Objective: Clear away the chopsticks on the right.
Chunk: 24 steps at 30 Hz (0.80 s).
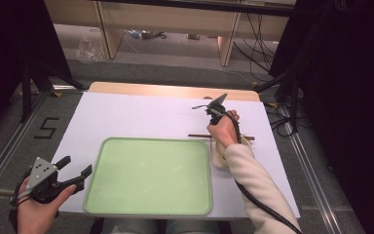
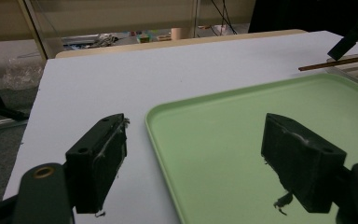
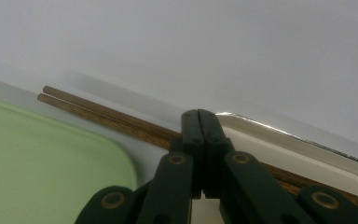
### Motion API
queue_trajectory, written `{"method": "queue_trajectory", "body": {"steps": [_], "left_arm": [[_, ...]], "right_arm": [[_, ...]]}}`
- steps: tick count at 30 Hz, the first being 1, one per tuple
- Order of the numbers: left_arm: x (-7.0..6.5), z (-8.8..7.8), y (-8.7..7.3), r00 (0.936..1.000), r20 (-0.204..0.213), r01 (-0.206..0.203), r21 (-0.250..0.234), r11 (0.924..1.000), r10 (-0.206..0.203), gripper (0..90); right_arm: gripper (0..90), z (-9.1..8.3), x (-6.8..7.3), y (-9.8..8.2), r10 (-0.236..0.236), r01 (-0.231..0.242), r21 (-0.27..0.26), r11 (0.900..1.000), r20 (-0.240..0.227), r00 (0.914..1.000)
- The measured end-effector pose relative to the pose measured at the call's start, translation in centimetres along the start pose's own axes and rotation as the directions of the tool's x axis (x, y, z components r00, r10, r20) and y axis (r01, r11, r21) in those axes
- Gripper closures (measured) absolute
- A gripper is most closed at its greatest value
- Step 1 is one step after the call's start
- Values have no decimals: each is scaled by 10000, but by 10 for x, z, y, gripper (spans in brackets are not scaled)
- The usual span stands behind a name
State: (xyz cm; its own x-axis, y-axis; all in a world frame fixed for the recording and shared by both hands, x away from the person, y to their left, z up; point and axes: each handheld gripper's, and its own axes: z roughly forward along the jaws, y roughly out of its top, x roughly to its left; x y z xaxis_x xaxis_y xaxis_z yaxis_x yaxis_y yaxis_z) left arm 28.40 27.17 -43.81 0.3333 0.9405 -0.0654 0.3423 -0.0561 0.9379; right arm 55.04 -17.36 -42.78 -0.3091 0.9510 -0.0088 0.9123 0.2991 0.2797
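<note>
A pair of brown chopsticks (image 1: 197,135) (image 3: 107,116) (image 2: 328,64) lies across a white dish (image 1: 219,158) (image 3: 279,149), just right of the light green tray (image 1: 148,140) (image 2: 205,100) (image 3: 51,163). My right gripper (image 3: 200,116) points down at the chopsticks with its jaws pressed together; the sticks pass behind its tips, and I see nothing between the jaws. Its grey top plate (image 1: 217,102) sticks up above the hand. My left gripper (image 1: 76,165) (image 2: 198,158) stands open at the tray's near left corner, with nothing between its fingers.
The tray has nothing on it and sits on a white board (image 1: 141,114) over a wooden table. Black stands (image 1: 29,78) and cables (image 1: 268,48) flank the table. A "5" mark (image 1: 46,127) is on the floor at left.
</note>
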Motion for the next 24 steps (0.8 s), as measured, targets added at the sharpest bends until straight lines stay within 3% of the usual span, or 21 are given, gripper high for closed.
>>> {"method": "queue_trajectory", "body": {"steps": [2,3,4,6,8,11,13,14,16,17,21,23,24], "left_arm": [[0,0,0,10000,7,6,17,10000,-6,219],[0,0,0,10000,7,6,17,10000,-6,219],[0,0,0,10000,12,3,19,10000,-3,219],[0,0,0,10000,9,9,14,10000,-9,219],[0,0,0,10000,9,14,15,10000,-14,219],[0,0,0,10000,11,16,18,10000,-16,219],[0,0,0,10000,14,20,15,10000,-20,219],[0,0,0,10000,14,24,20,10000,-24,219],[0,0,0,10000,16,25,24,10000,-25,219],[0,0,0,10000,12,27,26,10000,-27,219],[0,0,0,10000,12,38,21,10000,-38,220],[0,0,0,10000,15,24,23,10000,-24,220],[0,0,0,10000,15,22,22,10000,-22,220]], "right_arm": [[900,1,2,0,186,-186,76,9998,35,9998],[900,2,-2,1,-302,302,-12,9995,26,9995],[900,2,1,1,80,-80,31,10000,84,9999],[900,2,2,1,224,-225,101,9997,64,9997],[900,3,-1,2,-254,254,-1,9997,42,9997],[900,3,-1,2,-280,280,-20,9996,48,9996],[900,3,0,2,-152,152,-1,9999,57,9999],[900,2,2,2,222,-222,12,9998,96,9997],[900,2,0,2,0,2,-67,10000,189,9998],[900,2,0,3,279,-276,140,9995,-201,9994],[900,3,-1,4,185,-184,86,9998,-224,9996],[900,4,-1,4,54,-53,78,10000,-54,10000],[900,5,-2,5,-109,111,-62,9999,250,9996]]}}
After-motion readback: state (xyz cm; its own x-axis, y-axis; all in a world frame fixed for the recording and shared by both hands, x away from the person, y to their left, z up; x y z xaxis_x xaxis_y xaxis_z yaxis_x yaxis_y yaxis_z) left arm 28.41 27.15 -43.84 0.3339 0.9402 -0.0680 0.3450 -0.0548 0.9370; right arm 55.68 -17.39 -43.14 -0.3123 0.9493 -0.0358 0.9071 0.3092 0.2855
